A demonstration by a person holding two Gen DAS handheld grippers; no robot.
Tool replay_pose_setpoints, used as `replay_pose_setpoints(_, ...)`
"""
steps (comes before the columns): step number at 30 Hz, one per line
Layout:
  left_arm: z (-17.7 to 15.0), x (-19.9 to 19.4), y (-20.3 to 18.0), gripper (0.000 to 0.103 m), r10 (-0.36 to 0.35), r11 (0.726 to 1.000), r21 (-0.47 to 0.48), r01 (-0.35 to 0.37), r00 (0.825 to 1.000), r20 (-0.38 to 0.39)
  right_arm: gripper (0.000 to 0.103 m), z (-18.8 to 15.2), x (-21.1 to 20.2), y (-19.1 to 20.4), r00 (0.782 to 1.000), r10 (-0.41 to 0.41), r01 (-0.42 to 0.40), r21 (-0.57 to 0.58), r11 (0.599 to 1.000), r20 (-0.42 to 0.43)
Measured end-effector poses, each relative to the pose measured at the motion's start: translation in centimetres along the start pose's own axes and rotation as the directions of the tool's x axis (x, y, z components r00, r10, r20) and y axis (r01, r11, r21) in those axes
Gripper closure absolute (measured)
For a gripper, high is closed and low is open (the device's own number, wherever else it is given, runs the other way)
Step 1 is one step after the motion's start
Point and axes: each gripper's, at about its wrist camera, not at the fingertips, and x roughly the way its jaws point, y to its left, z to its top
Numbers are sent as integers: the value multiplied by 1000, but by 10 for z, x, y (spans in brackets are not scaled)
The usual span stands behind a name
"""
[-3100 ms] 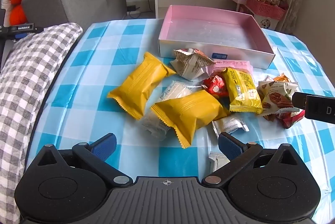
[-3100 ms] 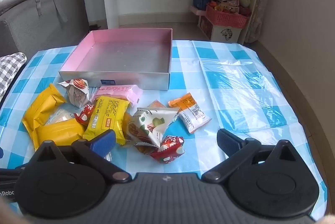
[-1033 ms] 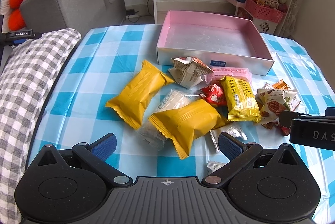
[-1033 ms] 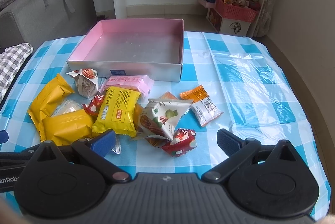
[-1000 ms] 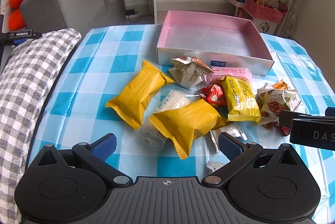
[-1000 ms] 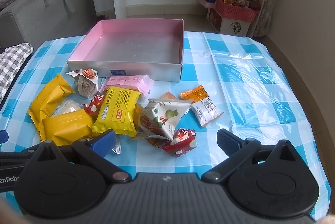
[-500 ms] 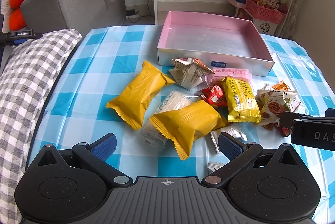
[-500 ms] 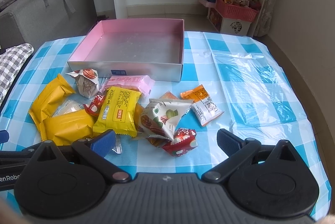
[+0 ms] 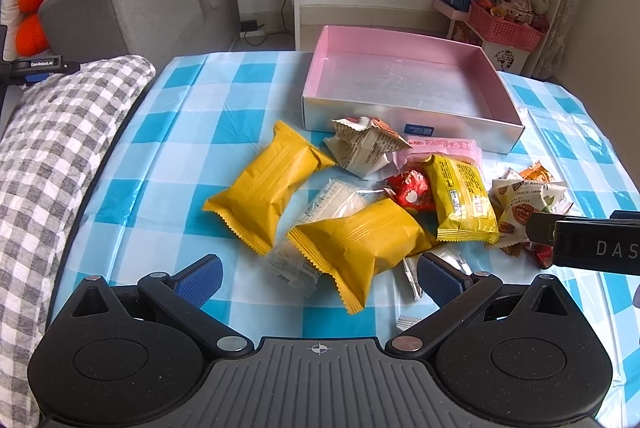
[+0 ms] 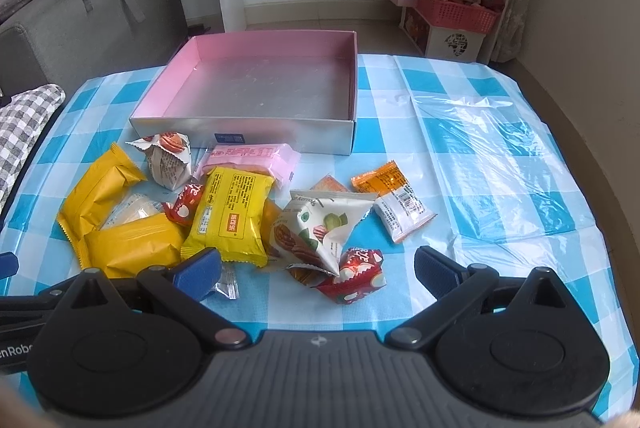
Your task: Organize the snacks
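While my left tongs (image 9: 318,274) and right tongs (image 10: 316,266) hang spread wide and empty at the bottom of each frame, little has changed since a moment ago. The snacks (image 10: 230,218) still lie heaped mid-frame on the checked tablecloth (image 9: 192,131), just below the pink box (image 10: 256,129), which holds nothing. My right tongs still poke in at the left view's right edge.

Ahead of right gripper (image 10: 316,268): snack pile (image 10: 240,216) blocks the near path; bare tablecloth (image 10: 492,163) to its right is open; pink box (image 10: 260,87) beyond, interior free.
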Motion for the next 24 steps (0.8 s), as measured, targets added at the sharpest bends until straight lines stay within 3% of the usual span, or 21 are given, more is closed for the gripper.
replay_pose_setpoints(5, 5, 11, 11, 0, -67, 998, -7, 66, 997, -25, 1, 12, 15, -8, 986, 149, -146, 45, 988, -80)
replay_pose_setpoints(10, 15, 23, 18, 2, -149, 989, -14, 149, 988, -40, 11, 21, 26, -16, 959, 258, -245, 116, 962, -114)
replay_pose_setpoints(19, 32, 37, 18, 9, -309, 946, 91, 311, 950, -39, 22, 28, 41, -40, 940, 297, -259, 216, 941, -168)
replay_pose_setpoints(24, 32, 47, 6, 18, -337, 922, 180, 344, 939, -70, 32, 26, 53, -49, 935, 304, -254, 253, 933, -184)
